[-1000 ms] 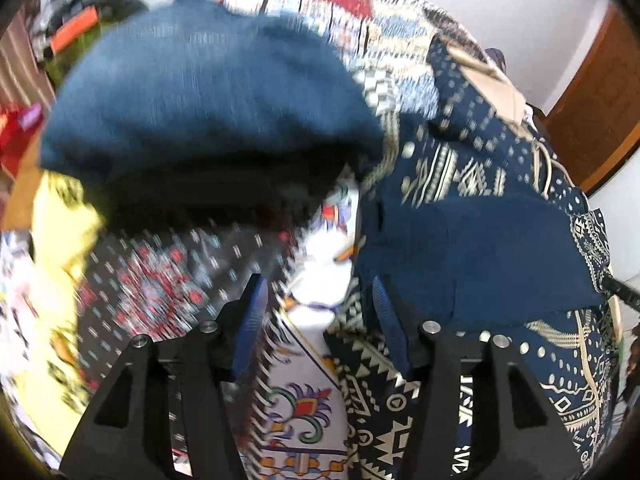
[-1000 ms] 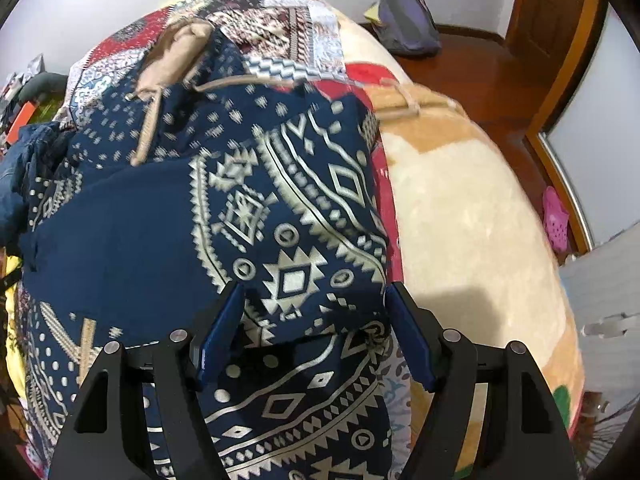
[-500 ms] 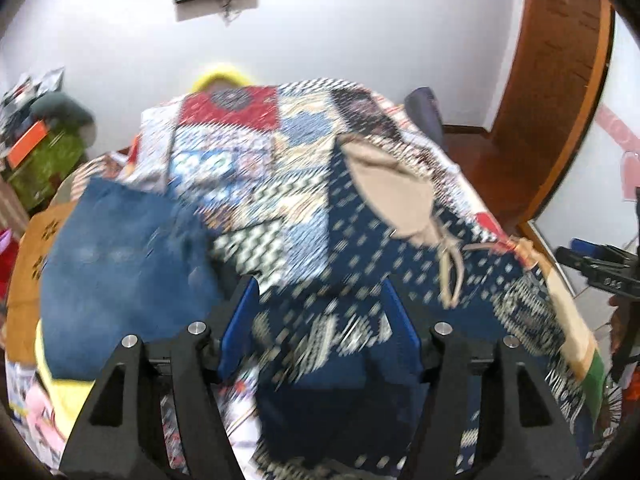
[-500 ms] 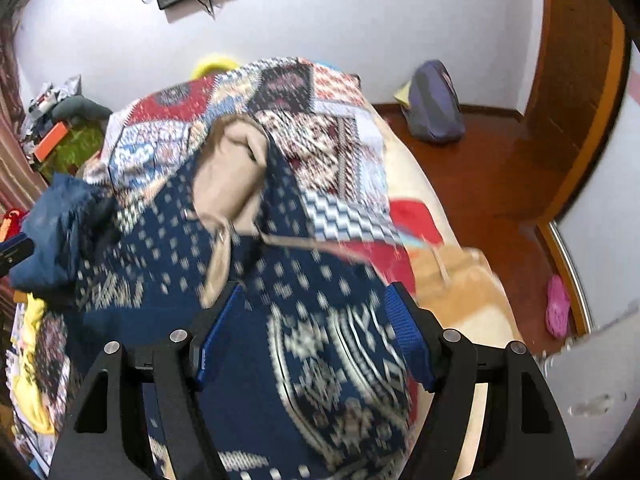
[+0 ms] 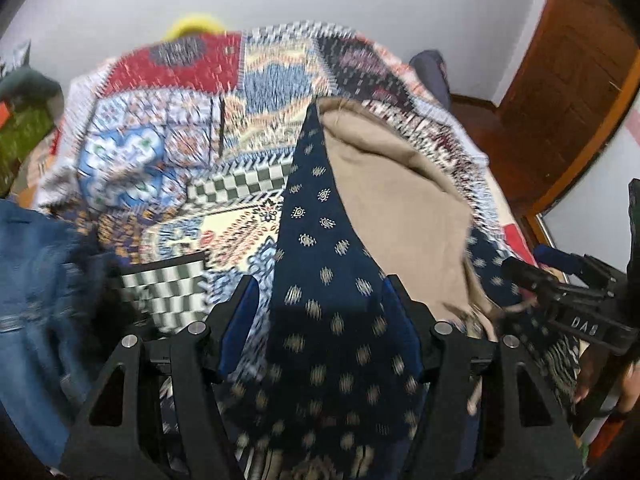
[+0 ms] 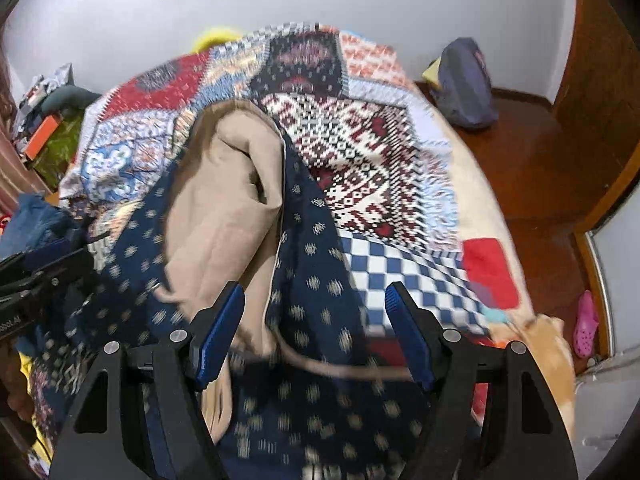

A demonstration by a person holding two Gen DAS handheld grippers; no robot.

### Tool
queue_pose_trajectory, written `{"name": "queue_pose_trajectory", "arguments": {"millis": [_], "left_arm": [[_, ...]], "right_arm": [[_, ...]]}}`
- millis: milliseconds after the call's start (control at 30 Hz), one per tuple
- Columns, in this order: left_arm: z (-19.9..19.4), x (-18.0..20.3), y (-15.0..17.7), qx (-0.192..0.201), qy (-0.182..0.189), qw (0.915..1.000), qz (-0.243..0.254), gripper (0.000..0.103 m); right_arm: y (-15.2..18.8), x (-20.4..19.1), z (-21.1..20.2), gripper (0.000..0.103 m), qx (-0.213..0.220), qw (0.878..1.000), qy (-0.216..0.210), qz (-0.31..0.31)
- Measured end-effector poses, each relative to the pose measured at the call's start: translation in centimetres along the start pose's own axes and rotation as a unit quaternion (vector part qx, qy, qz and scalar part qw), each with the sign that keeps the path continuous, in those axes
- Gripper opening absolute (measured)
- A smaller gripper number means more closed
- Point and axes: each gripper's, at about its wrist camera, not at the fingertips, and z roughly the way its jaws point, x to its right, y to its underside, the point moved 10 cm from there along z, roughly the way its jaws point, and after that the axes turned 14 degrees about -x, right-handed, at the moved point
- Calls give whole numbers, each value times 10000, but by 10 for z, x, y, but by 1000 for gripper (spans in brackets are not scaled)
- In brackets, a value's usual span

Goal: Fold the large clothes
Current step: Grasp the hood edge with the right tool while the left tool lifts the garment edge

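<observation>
Patchwork cotton in red, blue, cream and checkerboard squares covers the bed [image 5: 168,128], and this quilt [image 6: 360,152] fills the far half of both wrist views. On the left, beside the garment, lies a heap of blue denim [image 5: 36,280], blurred in the left wrist view. Farther left, near the wall, sits green clutter with an orange box [image 6: 44,136]. A grey-blue backpack [image 6: 466,84] rests on the red-brown wooden floor [image 6: 532,168] at the far right, against the white wall, and a pink clog [image 6: 586,324] lies on the floor at the right edge. A wooden door [image 5: 568,92] stands on the far right.

The task's thing is a large navy garment with a pale printed pattern [image 5: 332,320], with a tan lining [image 5: 392,208] showing inside its hood. It lies on the quilt, hood pointing to the far side, and a tan drawstring [image 6: 344,368] trails across its near part.

The left gripper [image 5: 320,320] is spread wide, its blue-padded fingers [image 5: 240,320] on either side of the navy cloth; whether they touch it cannot be told. The right gripper [image 6: 316,332] is likewise wide apart above the hood's edge, grasping nothing. Each gripper shows at the edge of the other's view.
</observation>
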Motion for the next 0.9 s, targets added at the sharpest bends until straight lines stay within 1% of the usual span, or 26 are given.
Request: {"name": "queue_pose_trajectory", "arguments": {"millis": [100,200,267,333,367,400,433,467,500,533,567,600,667,767,833,900], "left_arm": [[25,-5,-11,-115,-97,9999,-39,63],[50,-4,-18,-272,42,9996,-83,63],[52,-4,-23,-99,-8,9999,-65,65],[53,-3,-27,12,-85,10000,3,64],[53,-2,-28,78,-109,9999,32,62],[53,-1,-28,128,-104,9998,66,55],[53,1,-28,173,-98,9997,127,46],[51,1,-28,204,-99,9996,163,41],[51,3,-28,194,-58,9996,189,28],[48,5,-26,156,29,9996,235,14],[46,8,-24,89,104,9995,280,11],[42,9,-22,70,97,9995,308,11],[25,10,-17,132,9,9991,409,11],[-10,14,-5,268,80,9984,498,10],[-36,18,7,406,63,9972,625,10],[-64,25,22,565,81,9956,747,10]], "right_arm": [[-13,2,26,69,-137,9999,36,85],[-23,11,51,69,-340,9988,-35,341],[-27,15,63,69,-452,9978,-132,464],[-30,16,66,69,-400,9976,-233,524],[-31,16,65,66,-317,9979,-244,504],[-30,14,63,53,-262,9983,-276,445],[-30,11,61,44,-233,9983,-361,386],[-28,8,60,23,-235,9981,-456,343],[-26,6,57,12,-242,9981,-462,327],[-24,5,54,10,-228,9987,-363,291],[-23,4,52,9,-228,9991,-279,219],[-19,3,44,9,-186,9996,-181,146],[-16,3,30,8,-108,9997,-180,108],[-7,2,-16,8,222,9993,-293,23],[1,-2,-46,8,458,9985,-277,-97],[10,-8,-73,8,625,9972,-382,-158]]}}
